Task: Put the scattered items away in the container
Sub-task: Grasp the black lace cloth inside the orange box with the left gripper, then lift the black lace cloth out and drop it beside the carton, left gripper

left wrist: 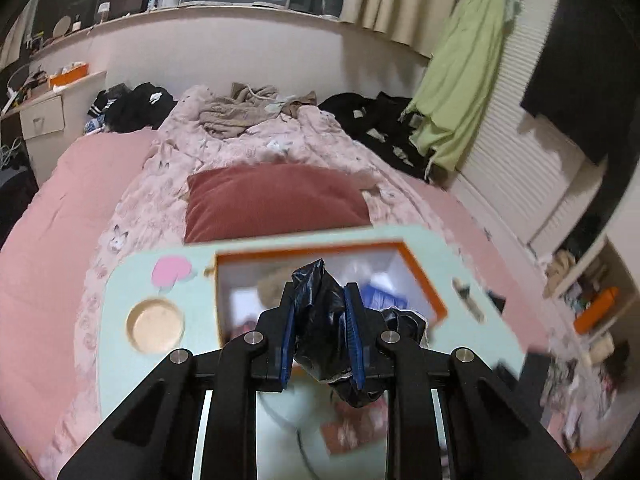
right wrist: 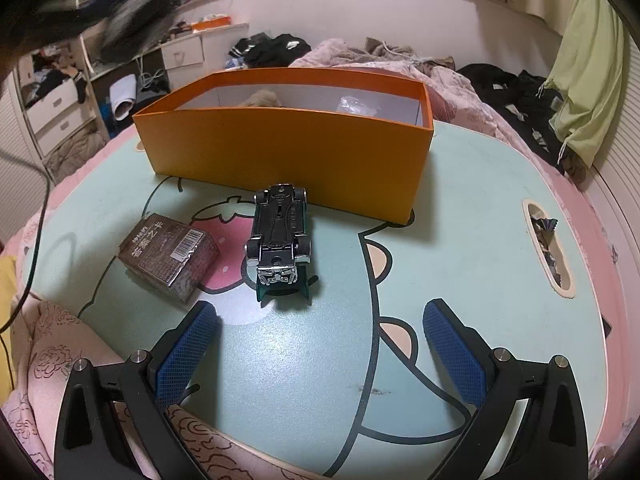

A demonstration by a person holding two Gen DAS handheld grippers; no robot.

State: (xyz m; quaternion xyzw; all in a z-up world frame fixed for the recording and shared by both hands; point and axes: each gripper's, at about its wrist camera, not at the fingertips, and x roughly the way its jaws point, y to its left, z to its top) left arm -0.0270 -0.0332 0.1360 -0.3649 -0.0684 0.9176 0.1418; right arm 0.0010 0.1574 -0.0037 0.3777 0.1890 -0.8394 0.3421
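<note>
My worktop (right wrist: 460, 208) sits on the bed. The orange box (right wrist: 288, 152) stands on it. A toy car (right wrist: 280, 236) lies upside down by the box, beside a brown packet (right wrist: 170, 254). My left tongs (left wrist: 320, 328) squeeze a black bag (left wrist: 318, 312) above the box. My right tongs (right wrist: 320, 354) are wide and hold nothing.
</note>
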